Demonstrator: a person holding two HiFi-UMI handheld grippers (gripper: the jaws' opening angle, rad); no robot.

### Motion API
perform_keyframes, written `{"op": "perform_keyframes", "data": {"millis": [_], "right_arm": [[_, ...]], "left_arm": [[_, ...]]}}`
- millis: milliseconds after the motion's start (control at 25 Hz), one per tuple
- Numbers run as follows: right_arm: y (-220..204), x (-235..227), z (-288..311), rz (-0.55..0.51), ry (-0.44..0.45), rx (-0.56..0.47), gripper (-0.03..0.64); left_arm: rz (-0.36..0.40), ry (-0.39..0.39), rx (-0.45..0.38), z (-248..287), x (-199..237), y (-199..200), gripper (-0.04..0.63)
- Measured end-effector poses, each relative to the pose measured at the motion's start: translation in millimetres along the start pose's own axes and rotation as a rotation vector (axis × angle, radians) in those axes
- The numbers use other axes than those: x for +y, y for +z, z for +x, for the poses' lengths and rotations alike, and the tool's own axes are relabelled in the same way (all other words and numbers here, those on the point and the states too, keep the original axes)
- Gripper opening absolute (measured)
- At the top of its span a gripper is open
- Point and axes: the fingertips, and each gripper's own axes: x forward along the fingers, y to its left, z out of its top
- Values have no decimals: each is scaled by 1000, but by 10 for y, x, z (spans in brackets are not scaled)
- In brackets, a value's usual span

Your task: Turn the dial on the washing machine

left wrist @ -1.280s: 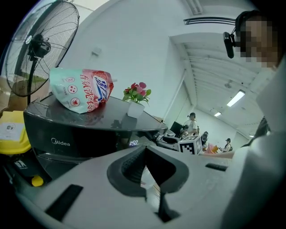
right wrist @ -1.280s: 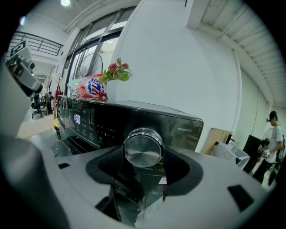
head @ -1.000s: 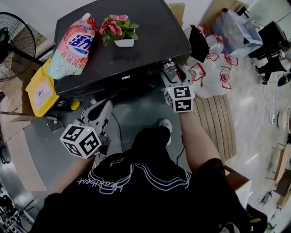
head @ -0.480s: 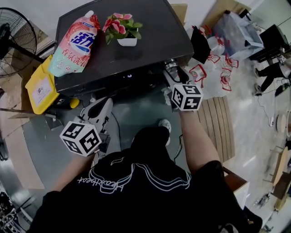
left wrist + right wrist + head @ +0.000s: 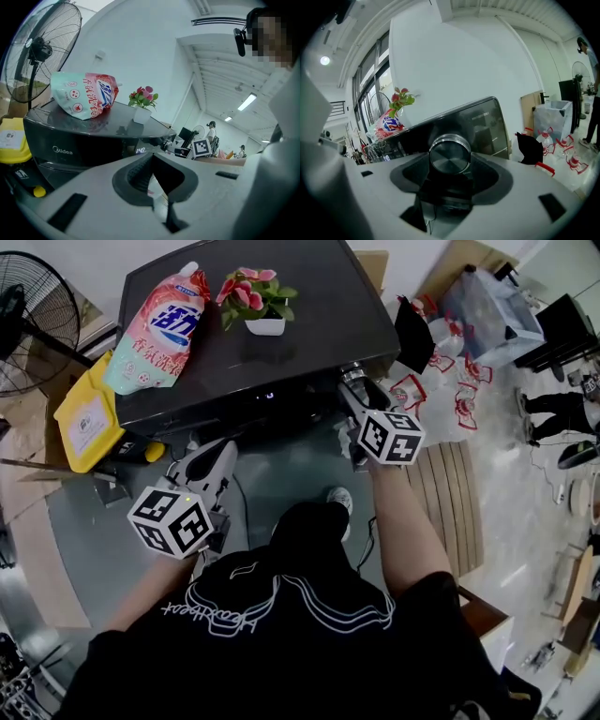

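**Item 1. Dial** [image 5: 450, 153]. Round, silver, brushed face. It projects from the front panel at the right-hand end of the washing machine [image 5: 281, 334] and lies squarely between the fingers of the right gripper [image 5: 355, 392], face toward the gripper's body.

**Item 2. Right gripper.** The fingers stand fairly wide, one on each side of the dial's rim, with the pads pressed against it. Gripping across the full width is judged to let a roll of the wrist carry the dial round. The marker cube [image 5: 389, 437] behind the fingers sits tilted, which fits a rolled wrist.

**Item 3. Panel display** [image 5: 269, 396]. A small lit readout, left of the right fingers. It is judged to be the place to check the setting.

**Item 4. Left gripper** [image 5: 214, 460]. Fingertips together, with nothing between them. It is held low before the machine's left front, well apart from the dial, and is judged idle because the job needs one hand.

**Item 5. Machine top, beyond both sets of fingers.** Holds a detergent pouch [image 5: 155, 329] lying flat and a potted flower [image 5: 253, 301] standing upright. Neither is touched.

**Item 6. Surroundings, left of the left fingers.** A yellow pouch [image 5: 86, 418] beside the machine and a standing fan [image 5: 28, 324] further out.
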Motion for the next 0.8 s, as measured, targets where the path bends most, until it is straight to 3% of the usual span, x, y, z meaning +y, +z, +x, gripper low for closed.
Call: {"op": "perform_keyframes", "data": {"millis": [160,440,800], "right_arm": [[-3,-6,4,71,20,-6,281],[-6,-27,-4,326,100,-46,281],[-1,-22,-3,394,130,-61,281]], "left_arm": [[0,3,0,-19,11,-3,5],[0,11,-7,-40,15,22,5],[-1,14,-2,-44,21,-12,5]]}}
